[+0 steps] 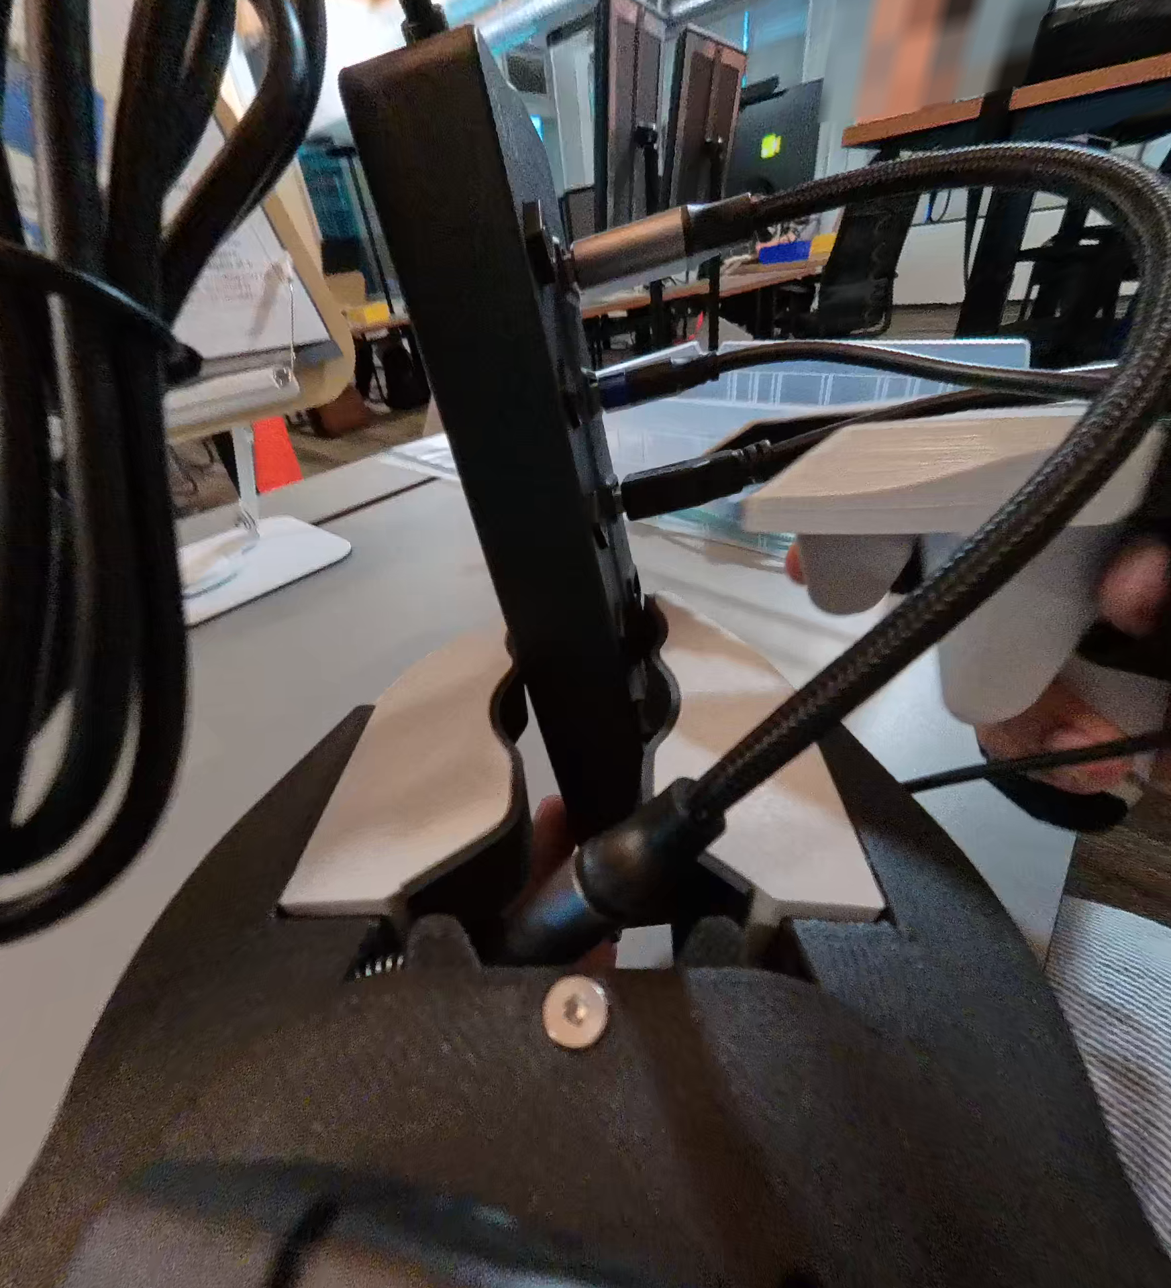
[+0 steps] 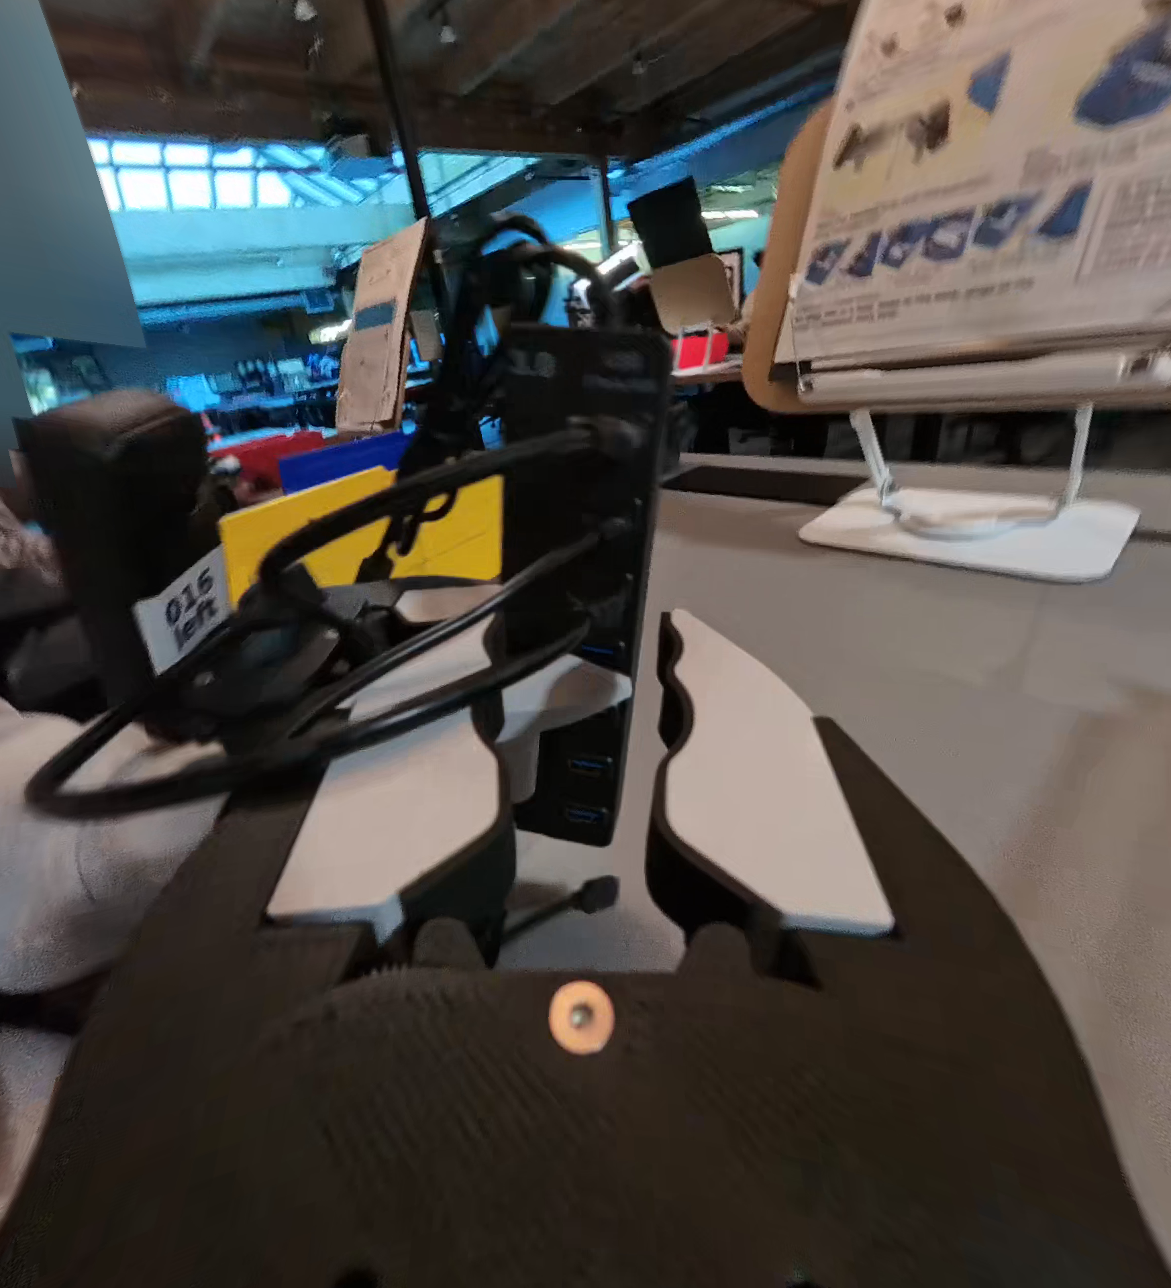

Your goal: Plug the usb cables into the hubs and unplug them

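A black USB hub (image 1: 478,362) stands upright, and my left gripper (image 1: 589,662) is shut on its lower end. A grey braided cable (image 1: 987,627) with a metal plug (image 1: 631,251), a blue plug (image 1: 645,380) and a black plug (image 1: 687,481) sit in its side ports. In the right wrist view the hub (image 2: 568,488) stands just ahead of my right gripper (image 2: 582,669), which is open and empty. Blue empty ports (image 2: 589,763) face it. The right gripper's white finger (image 1: 917,474) lies beside the black plug.
A bundle of black cables (image 1: 80,557) hangs at the left. A document stand (image 2: 973,530) with a printed sheet is on the grey table (image 2: 987,732). A loose black plug (image 2: 596,892) lies on the table. A person's hand (image 1: 1056,725) and striped sleeve (image 1: 1154,1045) are at the right. The left gripper's tips are roughly 5 cm from the right gripper's.
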### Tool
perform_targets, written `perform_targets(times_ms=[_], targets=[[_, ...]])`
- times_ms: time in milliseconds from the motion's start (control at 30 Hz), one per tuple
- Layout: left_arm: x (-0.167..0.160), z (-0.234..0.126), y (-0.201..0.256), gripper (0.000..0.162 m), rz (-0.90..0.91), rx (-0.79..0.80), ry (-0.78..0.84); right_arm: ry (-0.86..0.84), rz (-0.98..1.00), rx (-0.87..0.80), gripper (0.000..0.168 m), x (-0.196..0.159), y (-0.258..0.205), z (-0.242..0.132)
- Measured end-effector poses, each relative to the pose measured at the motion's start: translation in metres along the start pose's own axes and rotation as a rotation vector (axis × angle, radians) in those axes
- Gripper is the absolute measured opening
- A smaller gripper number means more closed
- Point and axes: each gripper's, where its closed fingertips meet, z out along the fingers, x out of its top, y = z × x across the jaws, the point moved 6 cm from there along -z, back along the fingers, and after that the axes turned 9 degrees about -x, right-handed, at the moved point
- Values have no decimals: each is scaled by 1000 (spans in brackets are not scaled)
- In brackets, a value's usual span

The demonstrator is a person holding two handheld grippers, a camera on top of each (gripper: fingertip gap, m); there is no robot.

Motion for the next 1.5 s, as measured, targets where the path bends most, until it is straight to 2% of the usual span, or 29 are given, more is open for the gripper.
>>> perform_targets(times_ms=[100, 167, 200, 400, 500, 633, 767, 867, 967, 1033, 1133, 1267, 1500], targets=[[3, 2, 12, 33, 73, 12, 2, 0, 107, -8, 35, -2, 0, 1], [2, 3, 17, 33, 89, 18, -1, 7, 76, -18, 20, -1, 1, -2], [1, 4, 18, 33, 82, 12, 4, 1, 45, -27, 19, 0, 2, -3], [3, 0, 19, 46, 98, -66, 74, -74, -14, -17, 21, -7, 5, -2], [5, 1, 25, 58, 65, -182, 110, -67, -47, 30, 19, -4, 3, -3], [6, -1, 25, 65, -36, -333, 150, -66, -60, 92, 19, -2, 1, -8], [5, -3, 21, 82, -173, -497, 150, -87, 31, 159, 21, -3, 7, -9], [4, -5, 24, 86, -299, -644, 150, -104, 104, 190, 20, -6, 15, -8], [3, -5, 26, 90, -359, -704, 148, -122, 127, 259, 20, -7, 14, -8], [4, -5, 24, 82, -357, -674, 157, -124, 136, 291, 20, -7, 12, -8], [3, -5, 13, 48, -317, -537, 175, -127, 113, 268, 22, -9, 10, -7], [0, -2, 9, 37, -315, -491, 121, -129, -16, 155, 20, -11, 11, -6], [-3, 0, 5, 26, -350, -425, 80, -137, -228, 18, 20, -12, 8, -6]])
